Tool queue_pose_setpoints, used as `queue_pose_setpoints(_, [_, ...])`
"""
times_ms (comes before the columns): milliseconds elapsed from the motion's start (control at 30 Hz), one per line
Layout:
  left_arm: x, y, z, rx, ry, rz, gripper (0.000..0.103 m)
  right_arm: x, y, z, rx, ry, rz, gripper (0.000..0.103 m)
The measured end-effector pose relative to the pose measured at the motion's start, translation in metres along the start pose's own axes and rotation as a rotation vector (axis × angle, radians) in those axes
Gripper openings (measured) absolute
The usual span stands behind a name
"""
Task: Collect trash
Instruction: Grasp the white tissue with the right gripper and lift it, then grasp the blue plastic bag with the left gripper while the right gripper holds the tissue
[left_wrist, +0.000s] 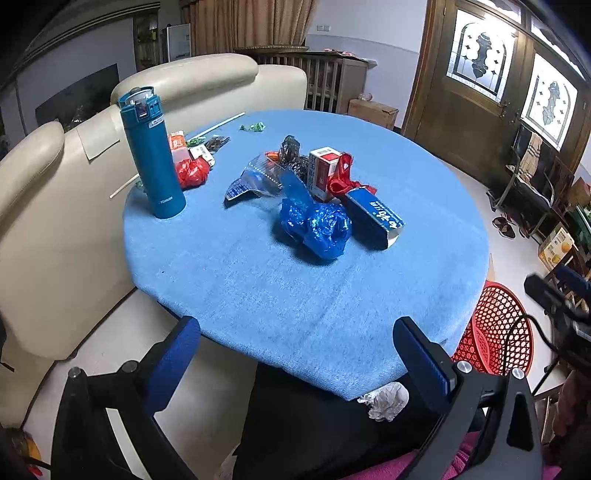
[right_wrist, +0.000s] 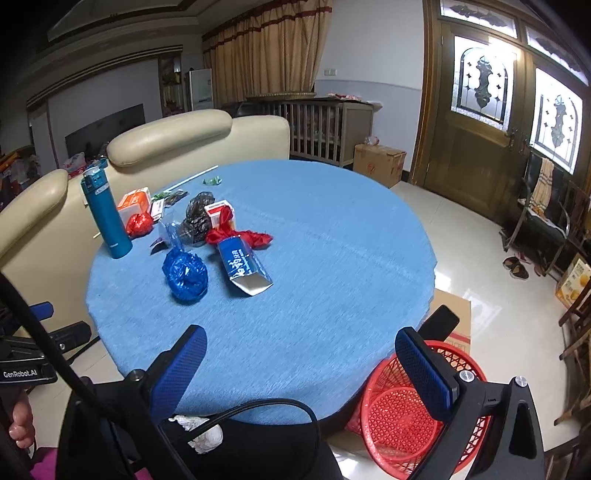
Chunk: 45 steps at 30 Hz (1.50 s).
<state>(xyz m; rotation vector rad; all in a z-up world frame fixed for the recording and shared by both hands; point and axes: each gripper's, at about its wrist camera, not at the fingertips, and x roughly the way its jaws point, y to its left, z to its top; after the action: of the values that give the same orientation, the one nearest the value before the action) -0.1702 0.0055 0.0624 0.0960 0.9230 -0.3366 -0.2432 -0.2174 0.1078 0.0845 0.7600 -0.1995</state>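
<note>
Left gripper: your jaws stand wide apart with nothing between them, held back at the near edge of the desk.
Right gripper: likewise spread wide and empty, poised over the near rim beside the red mesh basket.
Trash: a loose heap sits past the desk's middle, with a crumpled blue plastic bag nearest you, a dark blue carton touching it, a red-and-white box and red wrapper behind.
More trash: a red crumple and small packets lie just beside the teal flask, which looks like a keeper.
Stray: a crumpled tissue lies below the desk edge, on dark fabric.
Basket placement: it stands on the floor at your right, likely so you can drop pieces off the edge.
Step in hand: probably your first reach, the blue bag being closest.
</note>
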Motion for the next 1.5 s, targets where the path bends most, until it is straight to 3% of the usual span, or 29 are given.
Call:
queue_pose_setpoints(100, [0.002,0.006,0.001,-0.025,0.006,0.008,0.103,0.013,0.005,-0.008,-0.044,0.073,0.172,0.103])
queue_pose_setpoints(200, [0.002,0.012,0.001,-0.04,0.004,0.019,0.103,0.046,0.021,-0.027,-0.119,0.277,0.447,0.101])
queue_pose_setpoints(233, [0.002,0.013,0.001,-0.041,0.002,0.022,0.103,0.055,0.026,-0.034,-0.132,0.33,0.497,0.098])
queue_pose_setpoints(300, [0.002,0.014,0.001,-0.041,-0.001,0.03,0.103,0.077,0.038,-0.048,-0.145,0.467,0.599,0.077])
queue_pose_setpoints(400, [0.002,0.013,0.001,-0.036,-0.002,0.034,0.103,0.102,0.043,-0.059,-0.134,0.604,0.632,0.07])
queue_pose_setpoints(633, [0.01,0.014,-0.001,-0.038,0.017,0.026,0.103,0.128,0.055,-0.069,-0.194,0.69,0.627,0.069])
queue_pose_setpoints(767, [0.012,0.017,-0.001,-0.045,0.022,0.027,0.103,0.154,0.076,-0.077,-0.269,0.752,0.604,0.054])
queue_pose_setpoints(833, [0.015,0.019,-0.002,-0.051,0.028,0.026,0.103,0.164,0.085,-0.082,-0.31,0.766,0.571,0.053])
queue_pose_setpoints(900, [0.017,0.021,-0.002,-0.056,0.036,0.026,0.103,0.172,0.094,-0.088,-0.336,0.791,0.559,0.038])
queue_pose_setpoints(1000, [0.02,0.024,-0.002,-0.062,0.042,0.03,0.103,0.171,0.099,-0.092,-0.368,0.787,0.554,0.03])
queue_pose_setpoints(1200, [0.025,0.025,0.002,-0.041,0.038,0.06,0.103,0.137,0.087,-0.079,-0.335,0.685,0.583,0.029])
queue_pose_setpoints(1367, [0.043,0.02,0.018,0.029,0.01,0.122,0.103,0.1,0.048,-0.062,-0.206,0.608,0.652,0.029])
queue_pose_setpoints(1500, [0.076,0.01,0.042,0.066,0.041,0.115,0.103,0.074,0.014,-0.038,-0.095,0.456,0.642,0.029])
